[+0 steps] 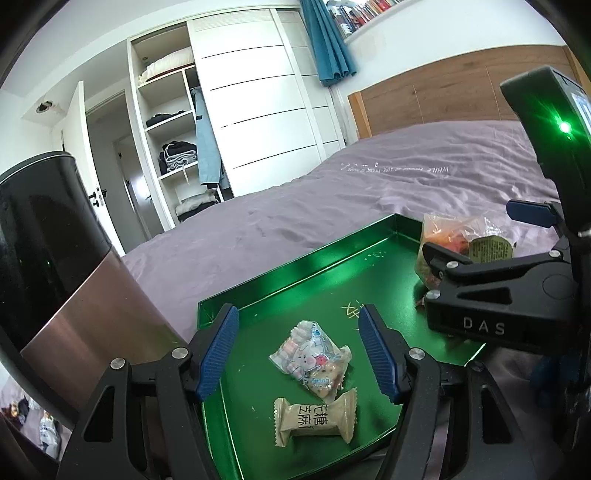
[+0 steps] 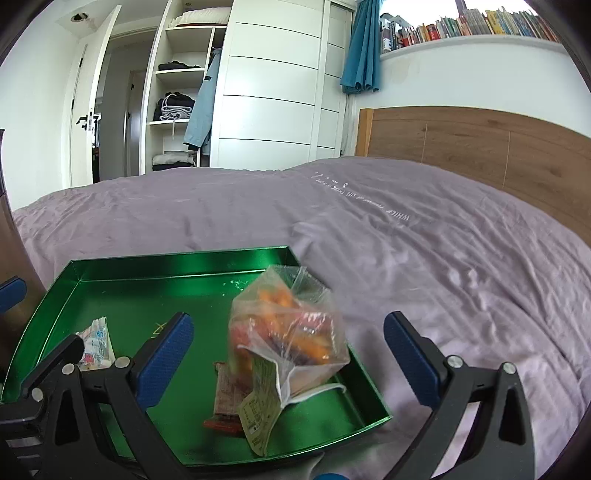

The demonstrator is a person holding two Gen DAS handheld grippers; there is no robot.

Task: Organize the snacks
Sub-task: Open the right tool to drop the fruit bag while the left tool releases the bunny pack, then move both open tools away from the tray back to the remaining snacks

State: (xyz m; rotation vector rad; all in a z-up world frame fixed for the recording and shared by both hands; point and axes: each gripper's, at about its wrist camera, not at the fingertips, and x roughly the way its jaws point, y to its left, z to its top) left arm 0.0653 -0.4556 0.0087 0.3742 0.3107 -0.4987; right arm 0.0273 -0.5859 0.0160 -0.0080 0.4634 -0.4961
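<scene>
Clearly, in the left wrist view the left gripper [image 1: 297, 352] stands wide and empty over two wrapped snacks [image 1: 314, 384] lying in the green tray [image 1: 258, 295]; the tray sits on a soft purple bed [image 1: 332, 192] and could tip if pressed. From the right wrist view the right gripper [image 2: 288, 354] gapes wide, holding nothing, around a clear snack bag [image 2: 291, 332] at the tray's right edge, which may topple out; wardrobe [image 2: 269, 92] and bookshelf [image 2: 469, 29] stand far behind.

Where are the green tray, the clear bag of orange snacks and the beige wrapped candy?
green tray [image 2: 147, 266], right wrist view, far wall
clear bag [image 2: 288, 325], right wrist view, middle of bag
beige candy [image 1: 314, 419], left wrist view, printed wrapper middle
</scene>
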